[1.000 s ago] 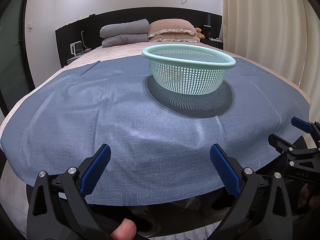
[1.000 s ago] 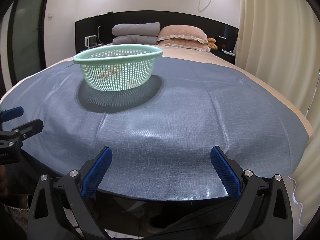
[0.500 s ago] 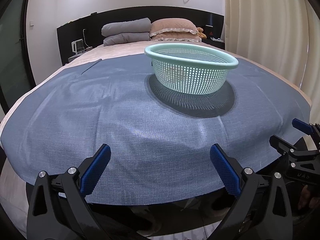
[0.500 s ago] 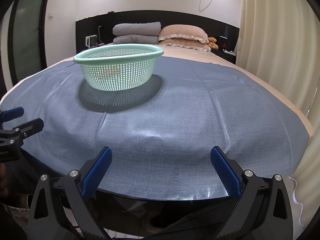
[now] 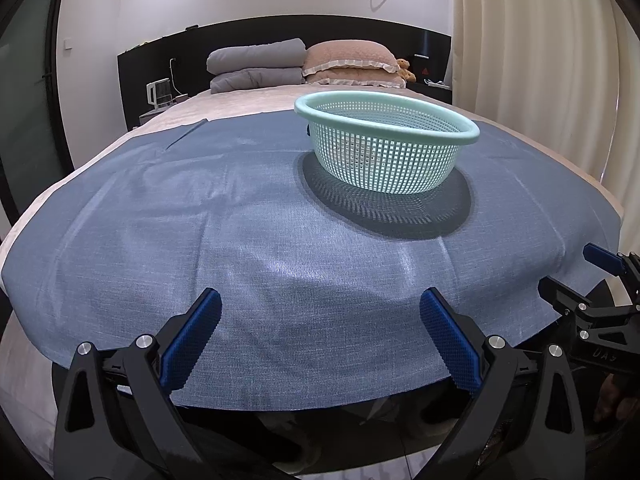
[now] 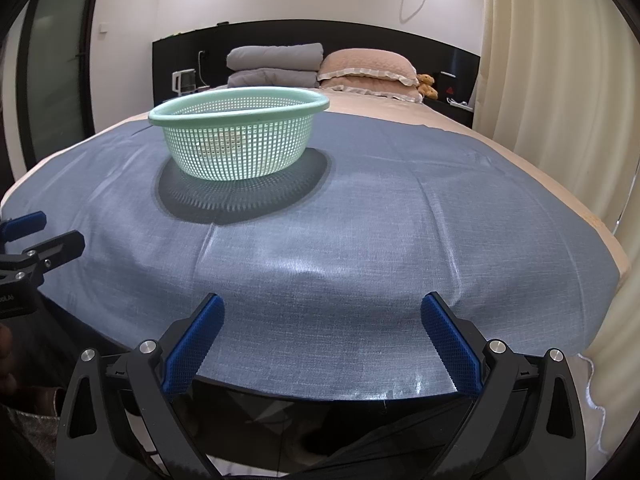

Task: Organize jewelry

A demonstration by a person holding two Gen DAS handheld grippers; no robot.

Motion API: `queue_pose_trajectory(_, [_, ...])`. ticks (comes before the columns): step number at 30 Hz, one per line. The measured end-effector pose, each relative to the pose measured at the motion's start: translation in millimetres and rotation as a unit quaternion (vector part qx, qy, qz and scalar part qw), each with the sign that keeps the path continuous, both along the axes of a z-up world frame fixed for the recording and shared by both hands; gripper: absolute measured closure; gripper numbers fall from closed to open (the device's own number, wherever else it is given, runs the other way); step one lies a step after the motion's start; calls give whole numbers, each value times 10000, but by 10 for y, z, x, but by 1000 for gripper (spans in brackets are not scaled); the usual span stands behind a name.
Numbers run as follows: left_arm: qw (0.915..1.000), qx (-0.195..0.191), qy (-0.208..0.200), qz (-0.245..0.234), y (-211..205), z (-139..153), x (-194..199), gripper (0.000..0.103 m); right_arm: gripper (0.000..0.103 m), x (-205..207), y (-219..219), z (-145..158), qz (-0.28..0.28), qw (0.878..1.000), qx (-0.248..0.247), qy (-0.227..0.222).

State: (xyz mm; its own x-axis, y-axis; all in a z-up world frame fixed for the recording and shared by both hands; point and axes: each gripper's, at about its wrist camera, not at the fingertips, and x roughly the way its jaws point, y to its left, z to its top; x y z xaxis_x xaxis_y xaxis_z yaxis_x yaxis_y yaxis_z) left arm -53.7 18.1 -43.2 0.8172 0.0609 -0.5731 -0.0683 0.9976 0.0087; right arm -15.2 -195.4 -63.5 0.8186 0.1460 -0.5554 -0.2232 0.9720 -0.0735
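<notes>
A mint-green plastic mesh basket (image 5: pixel 386 148) stands on a blue cloth (image 5: pixel 240 232) spread over a bed; it also shows in the right wrist view (image 6: pixel 239 140). Something pale lies inside it, too blurred by the mesh to name. My left gripper (image 5: pixel 320 336) is open and empty at the cloth's near edge, well short of the basket. My right gripper (image 6: pixel 322 340) is open and empty, also at the near edge. Each gripper shows at the side of the other's view: the right one (image 5: pixel 576 280), the left one (image 6: pixel 36 240).
Grey folded bedding (image 5: pixel 256 66) and a pink pillow (image 5: pixel 348 58) lie at the headboard. A cream curtain (image 5: pixel 532 80) hangs on the right. A small white appliance (image 5: pixel 158 94) sits on the left bedside stand. The cloth's (image 6: pixel 400 220) edge drops off just in front of both grippers.
The left wrist view has risen and tilted a little, so the basket sits lower and further right in it. The right gripper has barely moved. Both jaws stay open.
</notes>
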Motion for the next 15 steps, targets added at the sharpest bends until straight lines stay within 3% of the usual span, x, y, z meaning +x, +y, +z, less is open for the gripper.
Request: queue_pose_trajectory(15, [9998, 48, 131, -162, -90, -49, 25, 6, 8, 14, -32, -2, 47, 10000, -34, 33])
